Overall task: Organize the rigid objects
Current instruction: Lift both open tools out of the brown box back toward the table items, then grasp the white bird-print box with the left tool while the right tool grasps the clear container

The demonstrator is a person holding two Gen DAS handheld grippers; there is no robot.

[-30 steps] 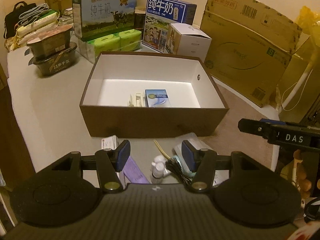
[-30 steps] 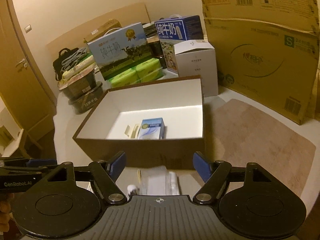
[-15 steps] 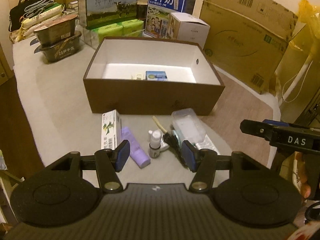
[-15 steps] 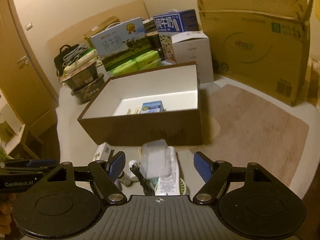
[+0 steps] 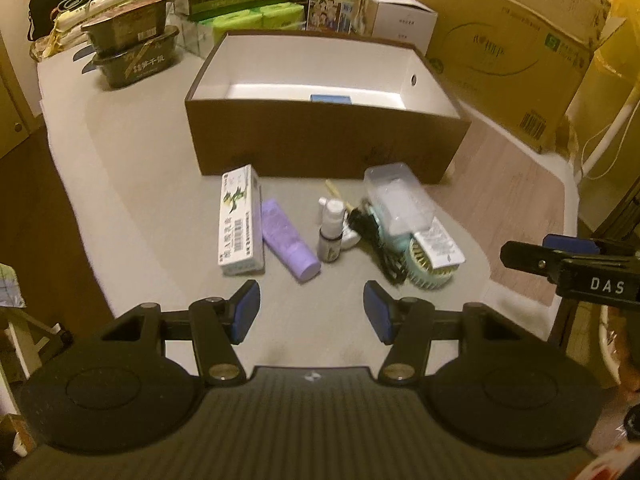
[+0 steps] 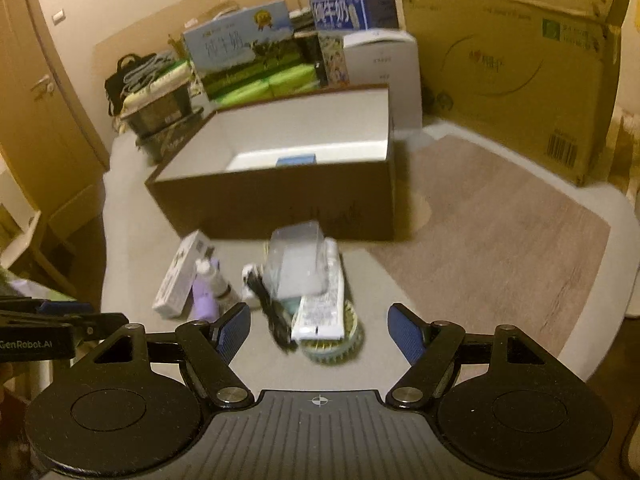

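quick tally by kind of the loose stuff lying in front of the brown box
Cartons: 1, the white carton
Tubes: 2, the purple tube and the white tube
Bottles: 1, the small spray bottle
Clear cases: 1, the clear plastic case
Cables: 1, the black cable
Round teal items: 1, the teal round piece
Total: 7

Cardboard, plastic and cloth in front of my claws

My brown box (image 5: 328, 140) looks like matt cardboard, white inside; the clear case (image 5: 398, 204) is glossy plastic, the purple tube (image 5: 288, 240) smooth plastic, the white carton (image 5: 238, 220) printed paper, the grey tabletop (image 5: 132, 200) soft, matt cloth.
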